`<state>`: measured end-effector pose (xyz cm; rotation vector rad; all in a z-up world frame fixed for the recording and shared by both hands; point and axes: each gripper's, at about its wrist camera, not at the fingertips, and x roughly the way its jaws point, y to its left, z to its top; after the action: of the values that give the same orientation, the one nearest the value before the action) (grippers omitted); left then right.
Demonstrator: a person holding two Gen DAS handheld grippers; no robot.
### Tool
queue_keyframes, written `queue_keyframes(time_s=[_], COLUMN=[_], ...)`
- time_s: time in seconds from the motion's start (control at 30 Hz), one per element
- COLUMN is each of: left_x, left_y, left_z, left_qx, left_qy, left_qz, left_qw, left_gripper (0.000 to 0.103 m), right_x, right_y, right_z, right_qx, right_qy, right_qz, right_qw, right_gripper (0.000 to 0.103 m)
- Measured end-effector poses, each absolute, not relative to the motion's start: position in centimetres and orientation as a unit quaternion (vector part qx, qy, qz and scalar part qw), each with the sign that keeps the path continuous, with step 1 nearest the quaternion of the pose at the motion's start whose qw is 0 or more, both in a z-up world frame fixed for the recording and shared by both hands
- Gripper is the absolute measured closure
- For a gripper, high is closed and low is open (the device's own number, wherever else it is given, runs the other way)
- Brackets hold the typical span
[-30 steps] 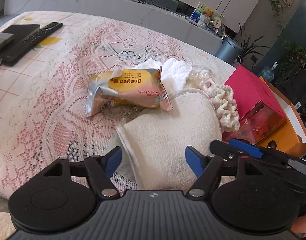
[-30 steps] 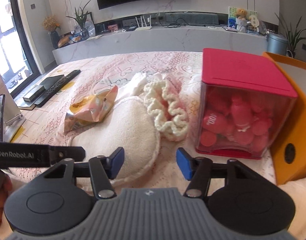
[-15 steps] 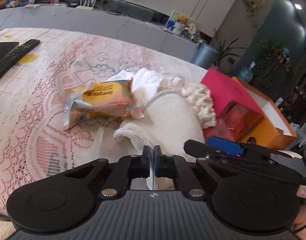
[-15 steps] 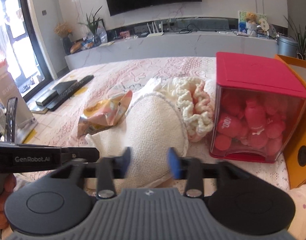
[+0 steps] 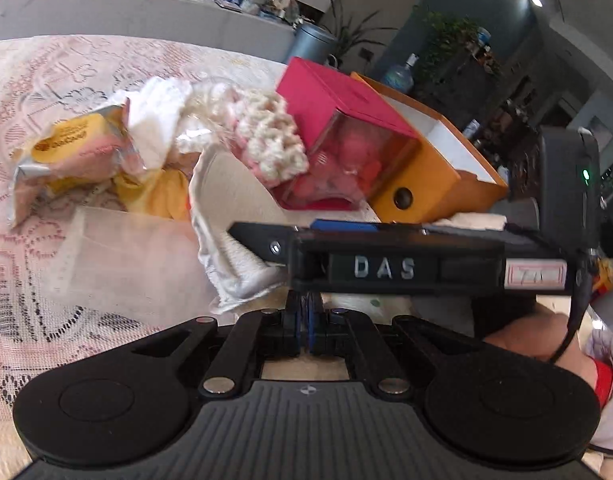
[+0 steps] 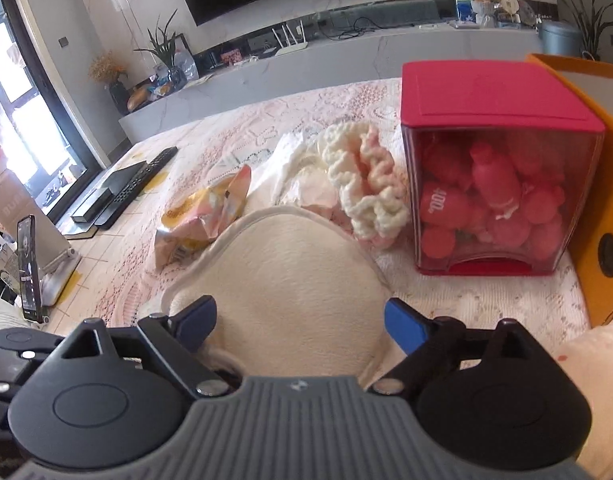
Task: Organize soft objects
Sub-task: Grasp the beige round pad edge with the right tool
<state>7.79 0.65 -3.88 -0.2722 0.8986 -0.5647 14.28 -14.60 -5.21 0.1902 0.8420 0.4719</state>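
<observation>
While my left gripper (image 5: 305,330) jaws clamp the cream pad's (image 6: 302,280) near edge, my right gripper (image 6: 300,322) jaws are opening astride it; crocheted scrunchie (image 6: 366,188) and red box (image 6: 494,184) crowd beyond.

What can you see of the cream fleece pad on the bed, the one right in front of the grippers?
The cream fleece pad is a rounded, fuzzy cushion-like piece edged with pale piping. It lies on the lace bedspread, its near end lifted and bunched. The left hand-held gripper is shut on its near edge; the right hand-held gripper straddles it, its jaws opening. The far rim meets a snack packet and a crocheted scrunchie.
</observation>
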Motion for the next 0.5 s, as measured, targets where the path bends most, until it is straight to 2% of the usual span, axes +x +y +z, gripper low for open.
queue_keyframes(time_s=[0.23,0.37,0.5], left_x=[7.9,7.9,7.9], left_y=[-0.4,-0.4,-0.5], left_z=[-4.2,-4.0,-3.9], left_qx=[-0.115,-0.115,-0.114], left_qy=[0.438,0.434,0.435], left_qz=[-0.285,-0.285,-0.284], left_qw=[0.845,0.847,0.847], left_gripper=[0.100,0.100,0.100], right_x=[14.2,14.6,14.7], right_y=[-14.4,-14.1,-13.5], right_z=[-5.4,-6.2,-6.8], right_qx=[0.104,0.099,0.078], right_qy=[0.419,0.448,0.466], right_qz=[0.241,0.245,0.236], right_qw=[0.869,0.854,0.849], right_gripper=[0.015,0.038,0.041])
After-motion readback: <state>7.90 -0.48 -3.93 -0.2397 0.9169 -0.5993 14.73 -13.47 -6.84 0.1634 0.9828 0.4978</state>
